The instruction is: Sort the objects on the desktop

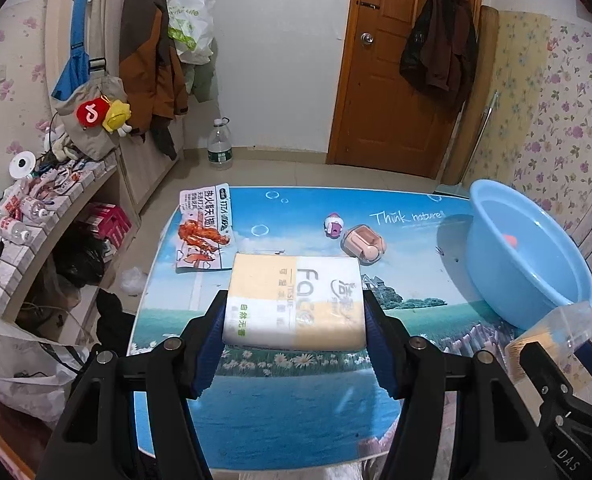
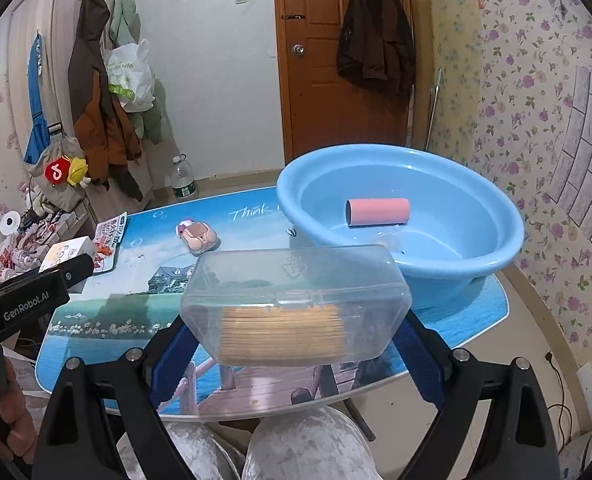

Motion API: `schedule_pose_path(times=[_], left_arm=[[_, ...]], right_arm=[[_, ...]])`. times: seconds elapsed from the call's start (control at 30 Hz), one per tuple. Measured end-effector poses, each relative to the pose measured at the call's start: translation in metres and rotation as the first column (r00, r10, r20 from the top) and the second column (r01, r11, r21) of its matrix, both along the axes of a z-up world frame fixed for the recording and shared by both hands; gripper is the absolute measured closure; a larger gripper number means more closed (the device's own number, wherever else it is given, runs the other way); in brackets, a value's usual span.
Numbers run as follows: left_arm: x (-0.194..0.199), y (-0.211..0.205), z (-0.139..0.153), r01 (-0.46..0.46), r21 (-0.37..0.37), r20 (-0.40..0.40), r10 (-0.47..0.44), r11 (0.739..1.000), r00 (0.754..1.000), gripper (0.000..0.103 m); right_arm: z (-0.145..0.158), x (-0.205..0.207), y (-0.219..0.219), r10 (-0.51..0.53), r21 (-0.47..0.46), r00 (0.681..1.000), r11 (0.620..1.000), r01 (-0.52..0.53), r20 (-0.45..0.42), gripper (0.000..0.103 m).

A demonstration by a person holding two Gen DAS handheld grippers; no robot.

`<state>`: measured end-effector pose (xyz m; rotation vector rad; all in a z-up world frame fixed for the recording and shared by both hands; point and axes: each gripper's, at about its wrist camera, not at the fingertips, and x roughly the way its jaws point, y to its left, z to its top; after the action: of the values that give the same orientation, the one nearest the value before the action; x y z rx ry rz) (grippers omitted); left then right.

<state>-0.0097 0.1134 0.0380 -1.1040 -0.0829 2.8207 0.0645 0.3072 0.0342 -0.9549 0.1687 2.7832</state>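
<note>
Left tool point(image 1: 296, 316): clamped on a pack of facial tissue point(image 1: 296, 300), blue pads pressing both short sides, pack held clear of the counter point(image 1: 296, 408) at centre frame. The soft pack bulges slightly between the pads.

Right tool point(image 2: 296, 332): clamped on a clear plastic box of toothpicks point(image 2: 296, 304), held at lower centre of the right wrist view, in front of the blue basin point(image 2: 400, 216). The box sits tilted in the grip, lid side up; I cannot tell whether the lid is latched.

The basin stands at the right side of the counter and holds a pink roll point(image 2: 378, 212). A snack packet point(image 1: 203, 232), a small purple toy point(image 1: 333, 225) and a clear case with a pink item point(image 1: 363, 244) lie on the counter in the upper middle of the left wrist view.

Risks, as judged:
- The tissue pack is compressible; it could sag or slide out of the pads if swung.
- The box walls are smooth and hard; a slip or twist would tip it, and an unlatched lid would scatter toothpicks.
- Both tools are loaded and close together; they could collide when converging on the basin.
- An early release could strike the basin rim and shift it toward the counter edge.
</note>
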Motion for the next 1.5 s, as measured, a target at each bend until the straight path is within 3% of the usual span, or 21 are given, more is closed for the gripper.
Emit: schedule_pose_path(times=[0.47, 1.5], left_arm=[[0.031, 0.018, 0.03, 0.055, -0.033, -0.081, -0.058, 0.998, 0.995, 0.043], [0.04, 0.049, 0.042, 0.109, -0.089, -0.109, -0.119, 0.99, 0.987, 0.043]], right_arm=[[0.032, 0.028, 0.006, -0.026, 0.013, 0.997, 1.0, 0.027, -0.068, 0.01], [0.07, 0.027, 0.068, -0.125, 0.028, 0.979, 0.991, 0.131, -0.159, 0.01]])
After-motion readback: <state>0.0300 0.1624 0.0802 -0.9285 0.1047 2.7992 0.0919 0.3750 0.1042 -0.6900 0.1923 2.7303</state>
